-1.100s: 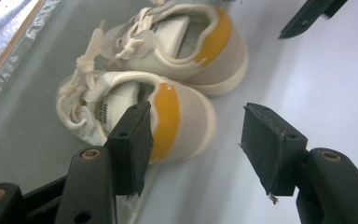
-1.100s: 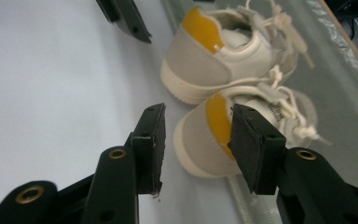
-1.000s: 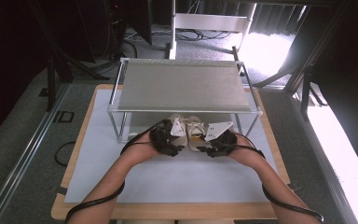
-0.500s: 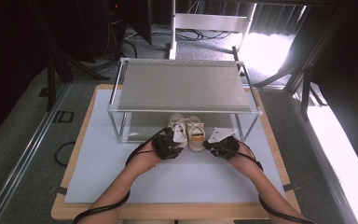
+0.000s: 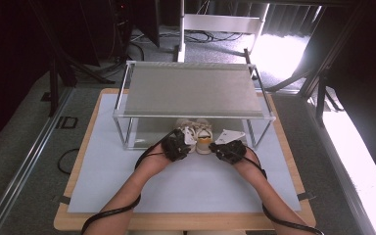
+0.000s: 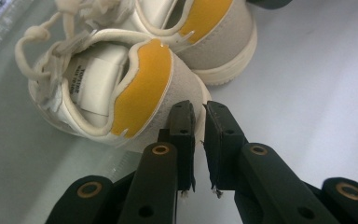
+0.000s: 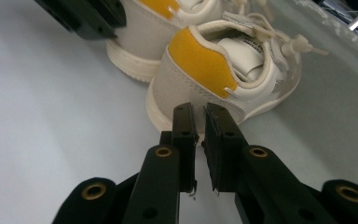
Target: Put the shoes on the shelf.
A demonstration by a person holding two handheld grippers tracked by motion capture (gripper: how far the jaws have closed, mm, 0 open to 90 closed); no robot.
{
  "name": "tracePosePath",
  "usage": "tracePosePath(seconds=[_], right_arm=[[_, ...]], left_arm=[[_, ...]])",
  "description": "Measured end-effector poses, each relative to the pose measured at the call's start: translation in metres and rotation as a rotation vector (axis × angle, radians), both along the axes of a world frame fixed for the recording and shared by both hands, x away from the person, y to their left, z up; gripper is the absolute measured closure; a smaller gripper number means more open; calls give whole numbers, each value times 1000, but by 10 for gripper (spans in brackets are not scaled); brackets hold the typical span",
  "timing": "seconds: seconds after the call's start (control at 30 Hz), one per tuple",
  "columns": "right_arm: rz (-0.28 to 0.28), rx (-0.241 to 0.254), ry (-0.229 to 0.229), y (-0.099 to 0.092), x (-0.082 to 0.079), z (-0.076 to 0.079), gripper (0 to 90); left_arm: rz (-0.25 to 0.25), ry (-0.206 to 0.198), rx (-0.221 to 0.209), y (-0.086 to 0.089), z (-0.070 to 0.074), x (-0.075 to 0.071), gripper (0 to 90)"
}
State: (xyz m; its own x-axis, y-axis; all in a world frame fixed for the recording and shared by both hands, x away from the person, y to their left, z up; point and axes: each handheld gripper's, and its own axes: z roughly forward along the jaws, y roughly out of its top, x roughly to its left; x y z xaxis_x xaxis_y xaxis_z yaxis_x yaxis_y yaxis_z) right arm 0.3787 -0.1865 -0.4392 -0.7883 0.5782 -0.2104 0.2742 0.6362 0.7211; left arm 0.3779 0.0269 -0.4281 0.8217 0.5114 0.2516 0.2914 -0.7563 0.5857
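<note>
L gripper (image 6: 198,114) & R gripper (image 7: 197,116) clenched, nothing held; shoes (image 5: 196,134) part hidden under rack (image 5: 191,90).

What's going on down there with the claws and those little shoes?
Left claw shut, empty, at the left shoe's heel. Right claw shut, empty, behind the right shoe. Shoes sit at the wire shelf's front edge.
</note>
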Motion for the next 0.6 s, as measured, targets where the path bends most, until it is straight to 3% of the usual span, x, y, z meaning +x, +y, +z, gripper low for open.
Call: tracePosePath(seconds=[0.43,0.6], right_arm=[[-65,6,-26,17,18,-7,832],[-92,17,-29,20,24,-13,816]], left_arm=[[35,-11,7,7,-5,18,802],[42,-10,-12,9,-9,22,800]])
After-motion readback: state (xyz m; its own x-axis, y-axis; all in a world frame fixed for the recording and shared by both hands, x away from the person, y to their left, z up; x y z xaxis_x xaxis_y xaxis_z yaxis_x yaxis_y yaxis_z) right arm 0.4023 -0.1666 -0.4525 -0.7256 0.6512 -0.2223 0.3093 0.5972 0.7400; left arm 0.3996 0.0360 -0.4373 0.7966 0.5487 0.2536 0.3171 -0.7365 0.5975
